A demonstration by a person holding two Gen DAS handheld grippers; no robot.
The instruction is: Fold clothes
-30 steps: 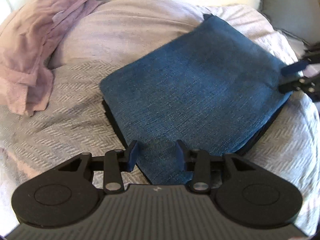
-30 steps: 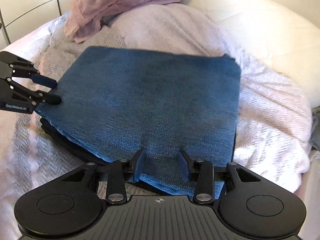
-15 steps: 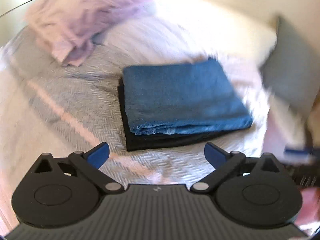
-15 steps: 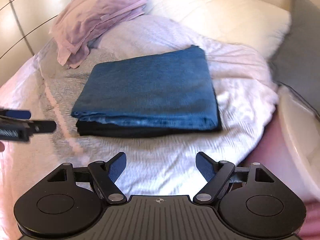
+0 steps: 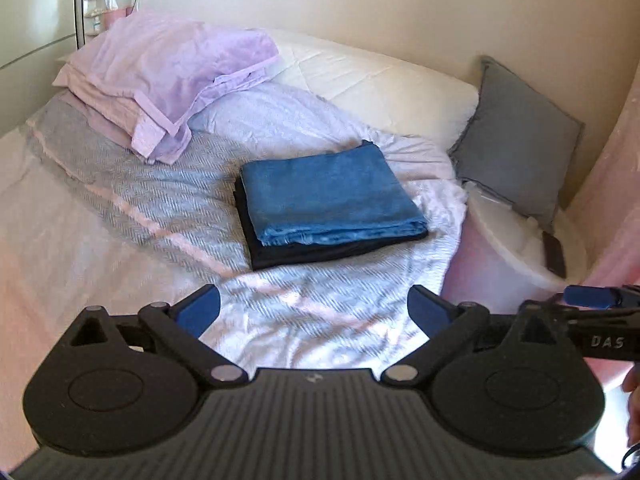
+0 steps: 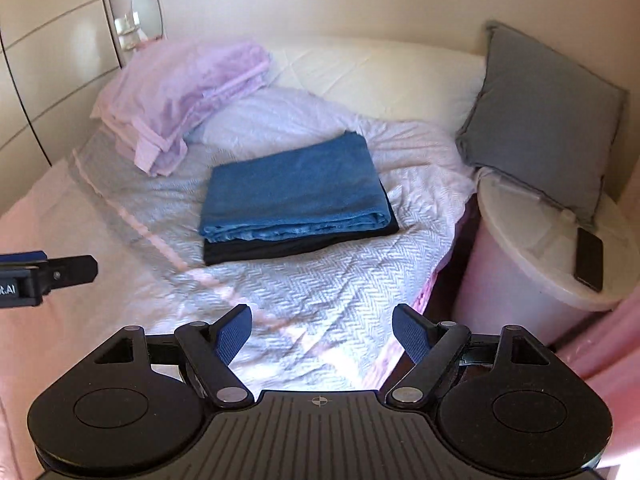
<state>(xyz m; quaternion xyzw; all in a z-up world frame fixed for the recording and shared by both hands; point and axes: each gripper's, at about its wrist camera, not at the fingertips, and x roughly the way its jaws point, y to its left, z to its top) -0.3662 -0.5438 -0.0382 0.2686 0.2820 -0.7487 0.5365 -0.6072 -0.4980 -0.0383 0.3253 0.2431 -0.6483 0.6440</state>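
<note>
Nearest in each wrist view is that view's own tool. The left gripper [image 5: 314, 306] has its jaws spread wide with nothing between them, and the right gripper [image 6: 322, 330] likewise stands wide and empty. Both hang above the herringbone blanket [image 6: 320, 280], on the near side of the folded stack and well apart from it. From the left view the right gripper shows at the far right edge, beside a white lidded bin [image 6: 532, 248].

Farther in, at the middle of the blanket, lies the folded blue garment [image 5: 328, 196]. It rests flat on top of a folded black garment [image 5: 320, 254], whose edges peek out along the near and left sides. The blue garment's long axis runs left to right across the bed, slightly slanted, with its layered open edges facing the grippers and its far right corner pointing toward the white pillow [image 5: 372, 80].

Beyond the blue garment to the left sits a loose pile of lilac clothes [image 5: 168, 76]. Beyond it to the right a grey cushion [image 6: 544, 128] leans upright against the wall, above the bin, where a dark phone [image 6: 590, 258] lies on the lid.
</note>
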